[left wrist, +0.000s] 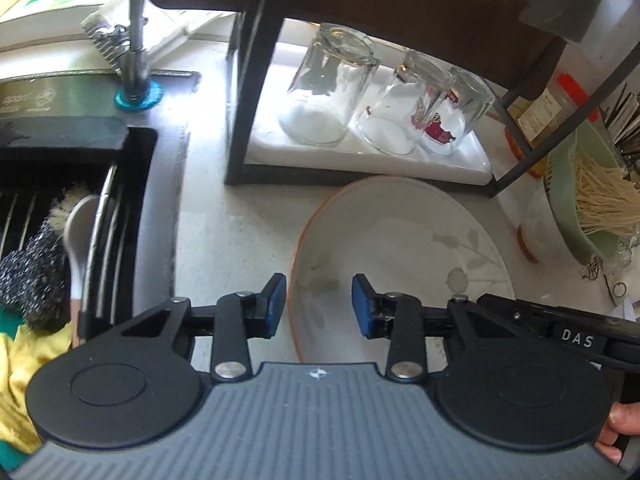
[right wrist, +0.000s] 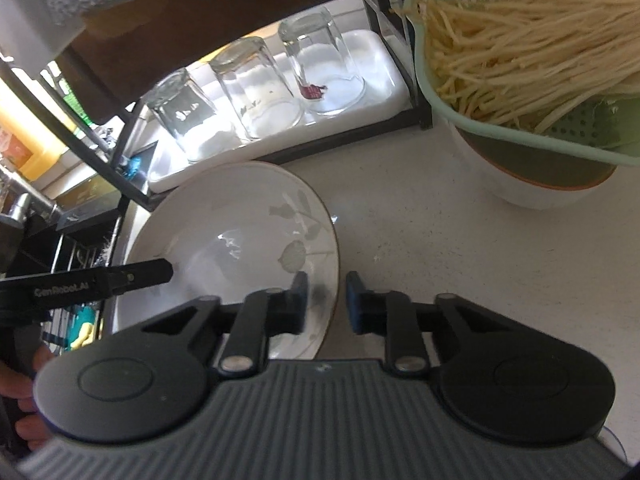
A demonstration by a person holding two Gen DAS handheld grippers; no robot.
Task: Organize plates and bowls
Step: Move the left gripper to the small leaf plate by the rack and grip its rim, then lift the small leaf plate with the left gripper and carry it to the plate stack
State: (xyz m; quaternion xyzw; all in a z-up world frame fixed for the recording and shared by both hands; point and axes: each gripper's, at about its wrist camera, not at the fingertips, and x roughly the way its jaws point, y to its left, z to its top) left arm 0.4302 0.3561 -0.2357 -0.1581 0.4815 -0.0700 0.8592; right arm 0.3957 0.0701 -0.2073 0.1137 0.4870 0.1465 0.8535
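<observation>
A white plate with an orange rim and a grey leaf print (left wrist: 400,236) lies on the pale counter in front of the dish rack; it also shows in the right wrist view (right wrist: 240,236). My left gripper (left wrist: 319,306) is open, its jaws astride the plate's near left rim without closing on it. My right gripper (right wrist: 323,302) is open too, its jaws on either side of the plate's near right rim. The other gripper's black body shows at the right of the left wrist view and at the left of the right wrist view. A white bowl (right wrist: 516,184) holds a green colander.
A dark-framed rack (left wrist: 240,92) holds a white tray (left wrist: 360,152) with three upturned glasses (left wrist: 332,84). The green colander (right wrist: 500,128) holds noodles. A sink (left wrist: 80,184) with a faucet (left wrist: 136,32), scourer and spoon lies left.
</observation>
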